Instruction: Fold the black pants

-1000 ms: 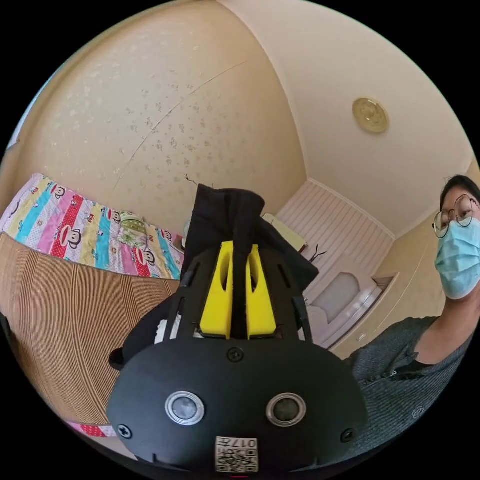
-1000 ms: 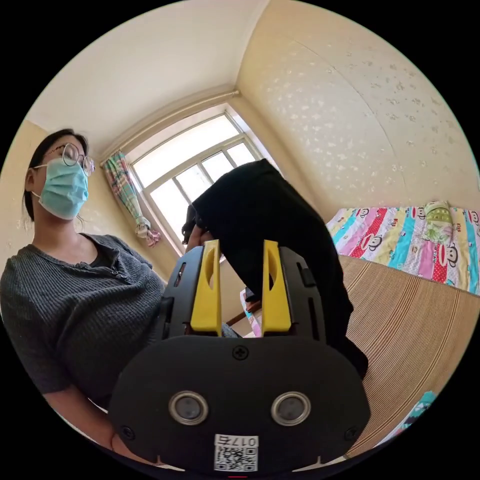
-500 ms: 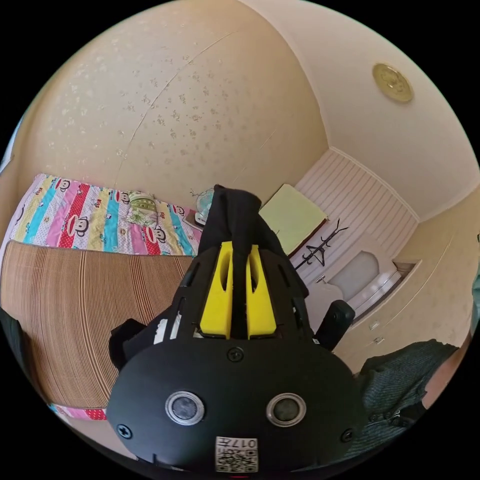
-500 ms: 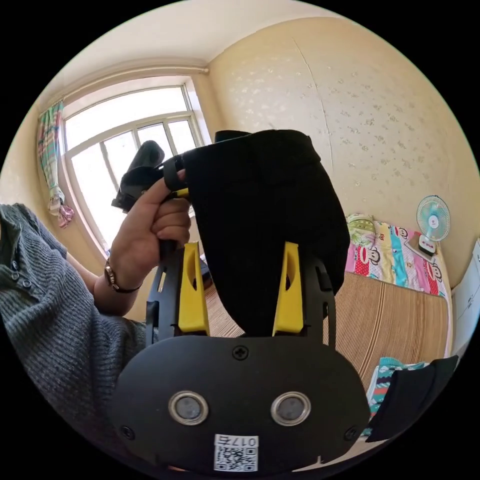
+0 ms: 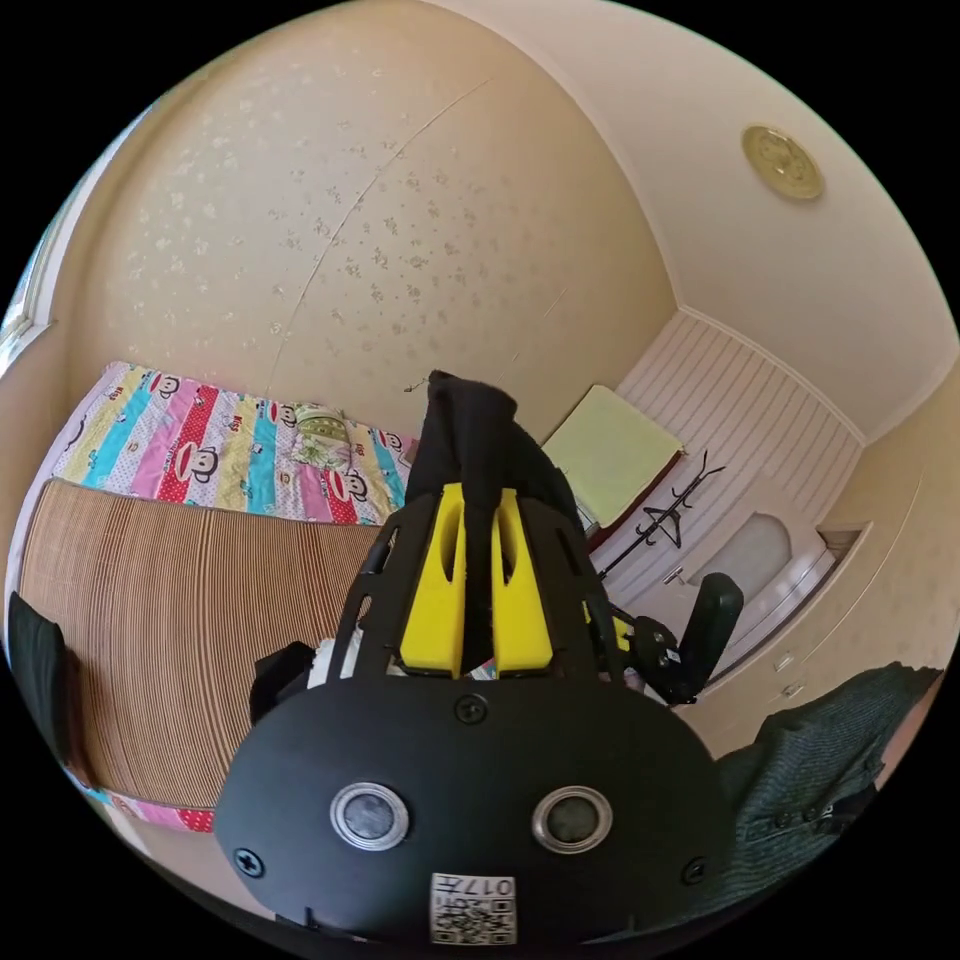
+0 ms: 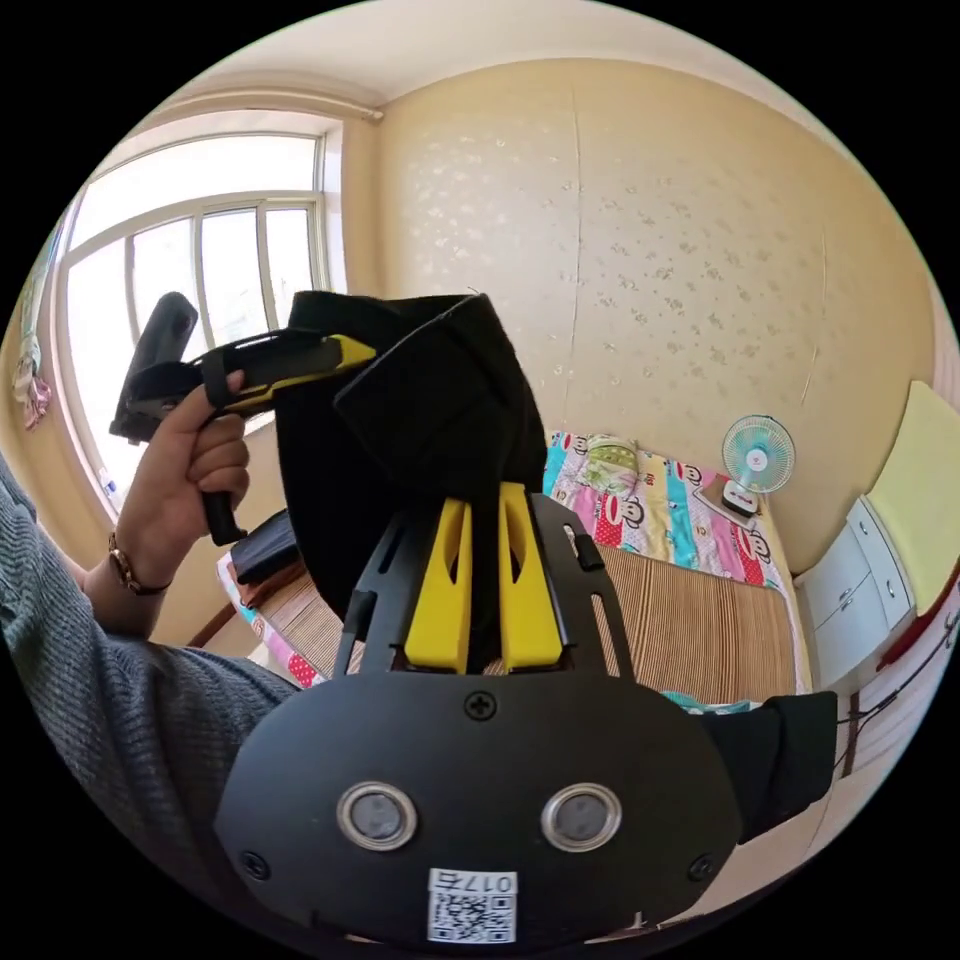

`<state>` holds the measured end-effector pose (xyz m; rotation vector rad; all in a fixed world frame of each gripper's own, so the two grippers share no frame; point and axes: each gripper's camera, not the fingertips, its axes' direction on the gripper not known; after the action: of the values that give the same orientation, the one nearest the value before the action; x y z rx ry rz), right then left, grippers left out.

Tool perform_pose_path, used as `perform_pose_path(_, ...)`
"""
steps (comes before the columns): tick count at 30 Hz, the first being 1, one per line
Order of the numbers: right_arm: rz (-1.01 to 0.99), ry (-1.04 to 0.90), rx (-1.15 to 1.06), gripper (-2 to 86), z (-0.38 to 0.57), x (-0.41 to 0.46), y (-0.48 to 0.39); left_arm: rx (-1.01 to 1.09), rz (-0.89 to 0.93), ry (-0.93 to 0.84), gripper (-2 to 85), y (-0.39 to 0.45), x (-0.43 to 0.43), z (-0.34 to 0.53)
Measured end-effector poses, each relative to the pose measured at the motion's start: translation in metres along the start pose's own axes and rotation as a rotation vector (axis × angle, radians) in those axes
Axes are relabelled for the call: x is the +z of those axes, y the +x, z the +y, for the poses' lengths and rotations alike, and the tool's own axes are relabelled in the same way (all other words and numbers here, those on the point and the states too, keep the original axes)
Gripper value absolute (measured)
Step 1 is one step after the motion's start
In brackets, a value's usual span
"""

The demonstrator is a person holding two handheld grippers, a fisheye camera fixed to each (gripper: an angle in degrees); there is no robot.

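Black pants (image 6: 420,420); yellow jaws; striped tan mat (image 5: 180,620); bedsheet (image 5: 210,460) at ten o'clock (rainbow stripes, cartoon monkeys).

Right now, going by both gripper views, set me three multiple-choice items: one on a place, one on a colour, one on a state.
1. Where does the fan stand?
A. at the far end of the bed, by the wall
B. on the windowsill
C. on the floor

2. What colour are the jaws of the right gripper?
A. red
B. yellow
C. white

3. How is the left gripper?
A. open, holding nothing
B. shut on the pants
C. lying on the bed

Answers: 1 A, it sits past the cartoon sheet beneath the wall; 2 B, both jaws are yellow; 3 B, black cloth is pinched between its jaws.
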<state>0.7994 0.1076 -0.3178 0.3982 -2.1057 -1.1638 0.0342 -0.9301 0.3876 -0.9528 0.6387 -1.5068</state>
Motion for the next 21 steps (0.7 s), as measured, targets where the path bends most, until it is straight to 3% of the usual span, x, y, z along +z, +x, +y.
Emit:
perform_pose_path(5,-0.333,0.178,0.037,3.4,-0.027,-0.064,0.066,0.091,0.008,0.087,3.6,-0.014,-0.077,-0.018)
perform_pose_path(9,-0.561,0.390,-0.056,2.8,-0.069,-0.149,0.086,0.196,0.048,0.289,3.6,-0.001,-0.169,-0.048)
perform_pose_path(13,-0.649,0.473,-0.202,2.4,-0.116,-0.224,0.077,0.439,0.058,0.505,3.7,0.054,-0.258,-0.074)
perform_pose_path(21,-0.776,0.455,-0.285,1.8,-0.221,-0.338,0.084,0.525,0.077,0.707,3.9,0.097,-0.355,-0.128)
